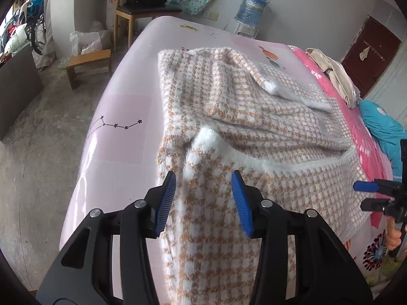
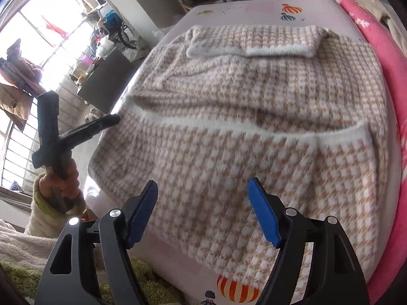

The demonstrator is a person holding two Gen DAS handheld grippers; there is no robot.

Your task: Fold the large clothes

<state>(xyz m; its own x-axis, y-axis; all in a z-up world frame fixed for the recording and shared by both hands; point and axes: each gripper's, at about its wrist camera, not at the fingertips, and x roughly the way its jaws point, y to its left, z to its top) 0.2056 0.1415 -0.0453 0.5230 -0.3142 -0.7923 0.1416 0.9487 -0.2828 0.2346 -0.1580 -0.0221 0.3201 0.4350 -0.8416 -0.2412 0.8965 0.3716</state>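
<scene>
Sweater (image 1: 254,117), a fuzzy tan-and-white houndstooth knit, is lying spread over the bed (image 1: 122,132), covering most of the pale pink sheet from the near edge up toward the far edge. One sleeve is lying folded across its upper part, its white cuff (image 1: 271,86) pointing toward the pink blanket (image 1: 366,137) along the bed's right edge. A white-trimmed fold is running across the middle of the knit.

Left gripper (image 1: 203,195) is hovering over the sweater near the bed's left edge, its blue pads standing moderately apart with a ridge of knit showing between them; no pad is pressing on the fabric. Right gripper (image 2: 203,206) is hanging above the sweater's near hem, its jaws standing wide and holding nothing. That view is blurring.

A hand (image 2: 61,178) in a cream sleeve is gripping the left tool's handle beside the bed's left edge.
</scene>
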